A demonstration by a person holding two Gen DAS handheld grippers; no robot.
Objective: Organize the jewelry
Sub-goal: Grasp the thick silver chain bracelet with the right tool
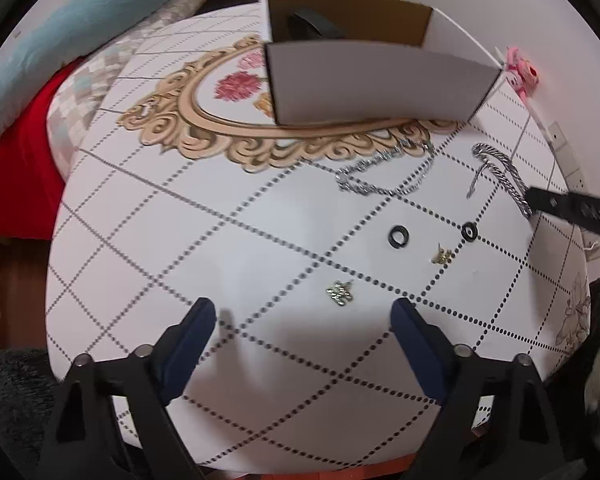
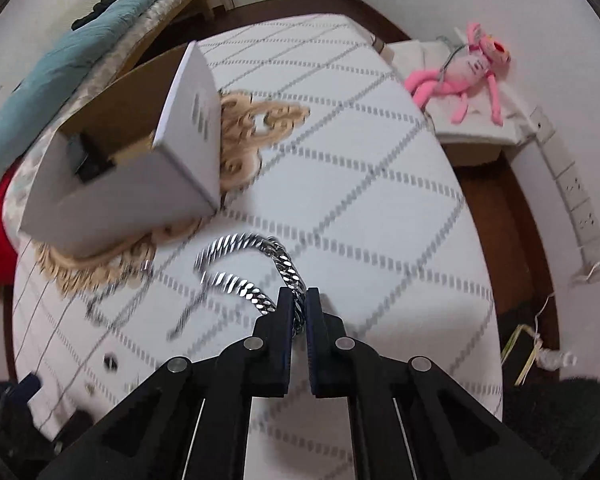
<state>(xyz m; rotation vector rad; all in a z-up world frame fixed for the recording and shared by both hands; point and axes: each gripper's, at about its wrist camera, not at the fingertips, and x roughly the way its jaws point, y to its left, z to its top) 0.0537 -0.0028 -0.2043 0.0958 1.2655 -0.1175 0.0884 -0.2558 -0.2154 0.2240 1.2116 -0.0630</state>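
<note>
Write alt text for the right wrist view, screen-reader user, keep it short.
The right gripper is shut on a thick silver curb chain lying on a round white table with a dotted diamond pattern. An open white cardboard box sits behind and to the left, and a pink plush toy lies on a white stand by the wall.

both wrist views look steeply down, near the table (image 1: pixel 260 264), sharing the box (image 2: pixel 120 200).

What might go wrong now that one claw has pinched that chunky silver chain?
The right gripper holds the thick silver curb chain by one short stretch, so it may slip when lifted. The trailing end could drag the thin silver necklace nearby. The left gripper's open jaws could nudge the small gold charm.
</note>
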